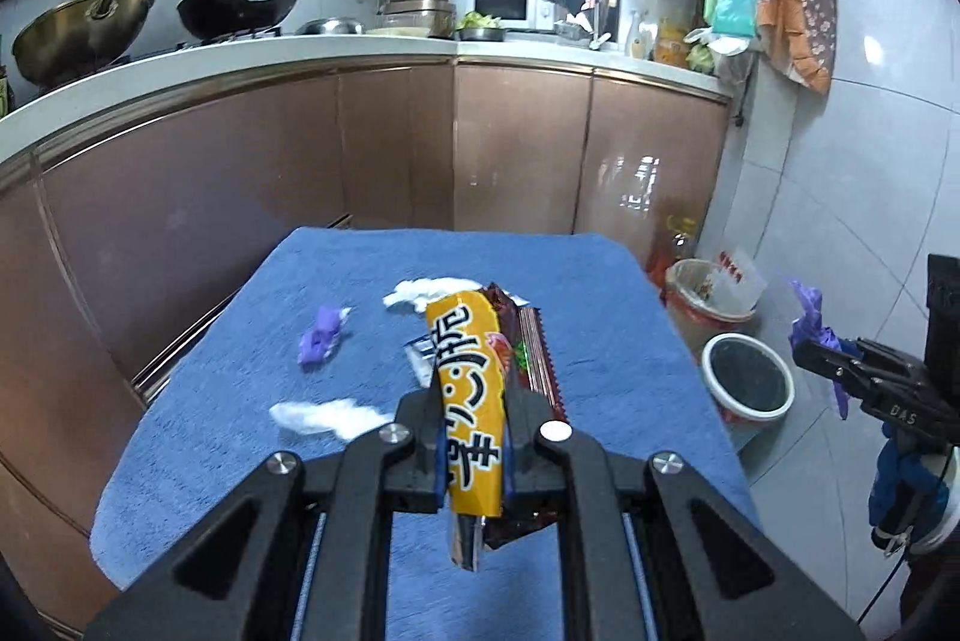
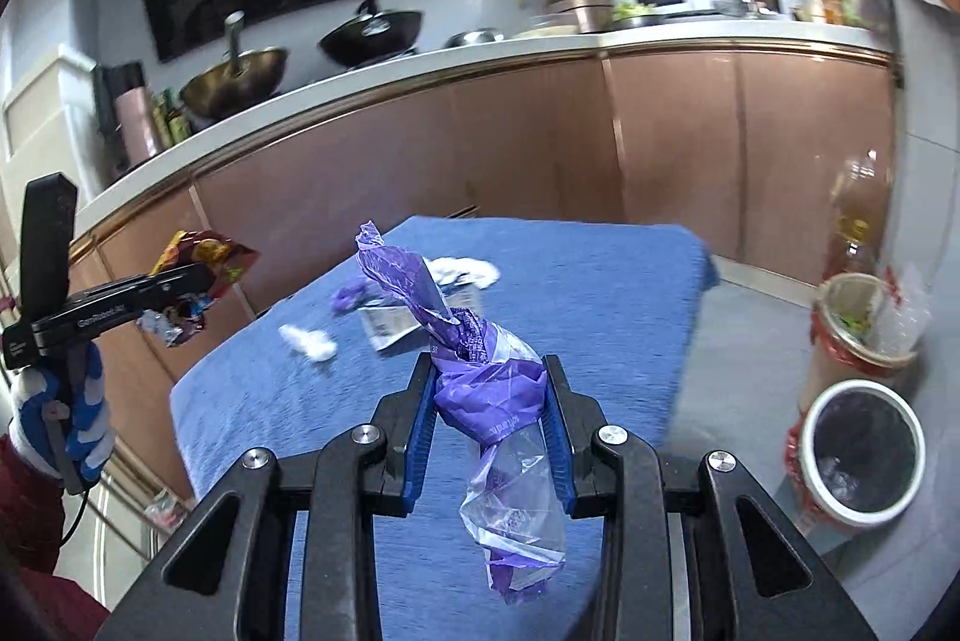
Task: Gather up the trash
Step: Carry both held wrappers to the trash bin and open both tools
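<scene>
My left gripper (image 1: pixel 474 401) is shut on a yellow snack wrapper (image 1: pixel 471 389) together with a dark red wrapper (image 1: pixel 534 353), held above the blue towel-covered table (image 1: pixel 600 317). My right gripper (image 2: pixel 489 368) is shut on a crumpled purple-and-clear plastic bag (image 2: pixel 492 389), off the table's right side. On the towel lie a purple scrap (image 1: pixel 324 335), two white tissue wads (image 1: pixel 420 293) (image 1: pixel 324 416) and a small flat silver packet (image 1: pixel 420 350). The right wrist view shows the same purple scrap (image 2: pixel 348 296), one tissue wad (image 2: pixel 312 341) and the packet (image 2: pixel 390 326).
On the floor to the right of the table stand a white-rimmed bin (image 2: pixel 864 452) with a dark inside and a red bin (image 2: pixel 864 317) holding rubbish, with an oil bottle (image 2: pixel 858 221) behind them. Brown cabinets (image 1: pixel 516 149) under a crowded worktop close off the far side.
</scene>
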Action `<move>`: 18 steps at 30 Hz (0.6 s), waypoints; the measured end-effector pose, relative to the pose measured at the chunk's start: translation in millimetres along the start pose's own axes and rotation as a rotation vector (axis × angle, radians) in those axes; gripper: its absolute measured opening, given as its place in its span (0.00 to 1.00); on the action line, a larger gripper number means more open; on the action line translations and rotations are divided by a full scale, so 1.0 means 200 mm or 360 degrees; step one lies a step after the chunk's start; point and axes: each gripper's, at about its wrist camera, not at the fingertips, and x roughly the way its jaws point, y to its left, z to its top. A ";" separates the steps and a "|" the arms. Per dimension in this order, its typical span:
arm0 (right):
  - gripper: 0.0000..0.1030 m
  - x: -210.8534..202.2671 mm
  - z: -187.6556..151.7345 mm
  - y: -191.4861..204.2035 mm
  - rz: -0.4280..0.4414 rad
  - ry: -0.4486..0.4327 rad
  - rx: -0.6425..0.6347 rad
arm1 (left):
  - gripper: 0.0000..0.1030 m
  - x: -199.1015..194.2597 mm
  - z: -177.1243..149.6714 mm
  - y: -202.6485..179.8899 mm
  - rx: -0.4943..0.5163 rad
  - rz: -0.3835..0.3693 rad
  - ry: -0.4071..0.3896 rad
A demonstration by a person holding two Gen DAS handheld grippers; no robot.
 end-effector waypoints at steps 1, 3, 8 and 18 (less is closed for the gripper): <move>0.32 -0.01 0.00 -0.03 -0.0016 -0.0007 0.0019 | 0.11 0.00 0.01 -0.02 0.0005 -0.0010 -0.0003; 0.32 -0.05 -0.01 -0.07 -0.0051 -0.0019 0.0051 | 0.11 0.01 0.02 -0.05 0.0016 -0.0039 -0.0005; 0.32 -0.13 -0.02 -0.15 -0.0151 -0.0037 0.0090 | 0.11 0.05 0.04 -0.11 0.0027 -0.0107 -0.0002; 0.32 -0.20 -0.01 -0.44 -0.0351 -0.0081 0.0216 | 0.11 0.21 0.14 -0.33 0.0110 -0.0261 0.0057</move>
